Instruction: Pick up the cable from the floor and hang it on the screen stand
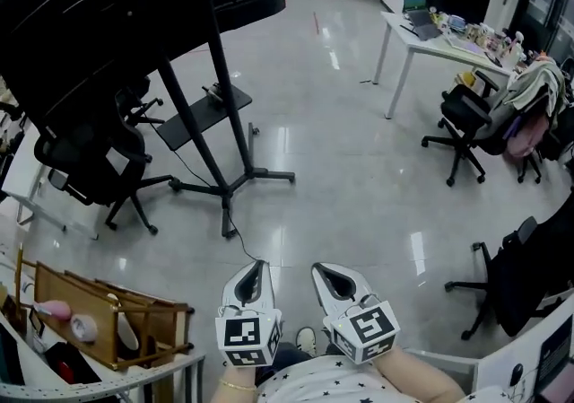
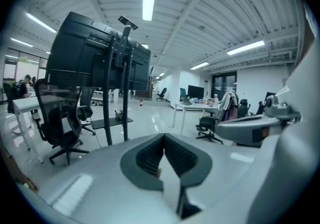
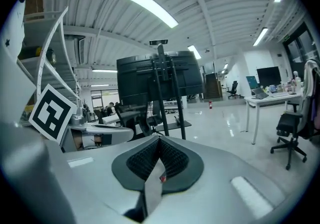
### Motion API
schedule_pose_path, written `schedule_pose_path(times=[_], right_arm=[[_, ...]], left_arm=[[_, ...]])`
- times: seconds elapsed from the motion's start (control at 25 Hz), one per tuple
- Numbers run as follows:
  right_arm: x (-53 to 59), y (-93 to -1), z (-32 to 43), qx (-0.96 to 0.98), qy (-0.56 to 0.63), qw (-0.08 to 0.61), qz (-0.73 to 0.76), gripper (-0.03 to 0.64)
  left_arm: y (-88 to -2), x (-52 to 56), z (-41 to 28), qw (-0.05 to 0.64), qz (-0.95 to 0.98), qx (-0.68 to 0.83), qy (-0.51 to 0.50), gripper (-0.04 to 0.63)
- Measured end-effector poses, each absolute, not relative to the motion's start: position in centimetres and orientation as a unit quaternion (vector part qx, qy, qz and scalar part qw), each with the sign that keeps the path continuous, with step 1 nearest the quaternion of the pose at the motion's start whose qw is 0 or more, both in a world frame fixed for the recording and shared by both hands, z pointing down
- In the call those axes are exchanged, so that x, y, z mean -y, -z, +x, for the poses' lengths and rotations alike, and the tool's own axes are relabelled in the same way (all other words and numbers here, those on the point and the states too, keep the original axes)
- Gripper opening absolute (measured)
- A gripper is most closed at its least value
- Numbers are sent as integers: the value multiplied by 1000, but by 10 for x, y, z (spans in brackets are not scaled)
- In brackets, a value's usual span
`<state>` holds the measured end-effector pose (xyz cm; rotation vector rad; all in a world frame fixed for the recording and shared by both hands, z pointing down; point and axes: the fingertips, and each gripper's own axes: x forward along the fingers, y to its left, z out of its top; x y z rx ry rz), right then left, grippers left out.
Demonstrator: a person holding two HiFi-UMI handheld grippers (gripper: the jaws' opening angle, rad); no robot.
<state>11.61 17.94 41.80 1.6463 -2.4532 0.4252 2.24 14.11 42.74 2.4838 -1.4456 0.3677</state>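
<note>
Glossy grey floor (image 1: 359,177) lies wide and bare through the middle of the office. At the left rises the black screen stand (image 1: 215,123) with an office chair (image 1: 94,168) beside it, and a white desk (image 1: 430,42) lines the right edge. A thin cable (image 1: 235,232) trails on the floor from the stand's base toward the left gripper (image 1: 260,264) and right gripper (image 1: 321,268), both closed on nothing.

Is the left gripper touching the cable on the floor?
Apart. The left gripper view shows the left gripper shut, empty and held above the floor; the cable lies by the screen stand.
</note>
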Motion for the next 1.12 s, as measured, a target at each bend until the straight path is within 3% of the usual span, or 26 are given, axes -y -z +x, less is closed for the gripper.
schedule_pose_path(times=[0.48,1.12], right_arm=[[-81,-453,50,871,-167,117,447,-2],[182,-485,-25,910,-155,177,341,-2]], left_arm=[[-446,-57,-82,147,761,622,-112,8],[-468,157,-145,167,686,698,-120,8]])
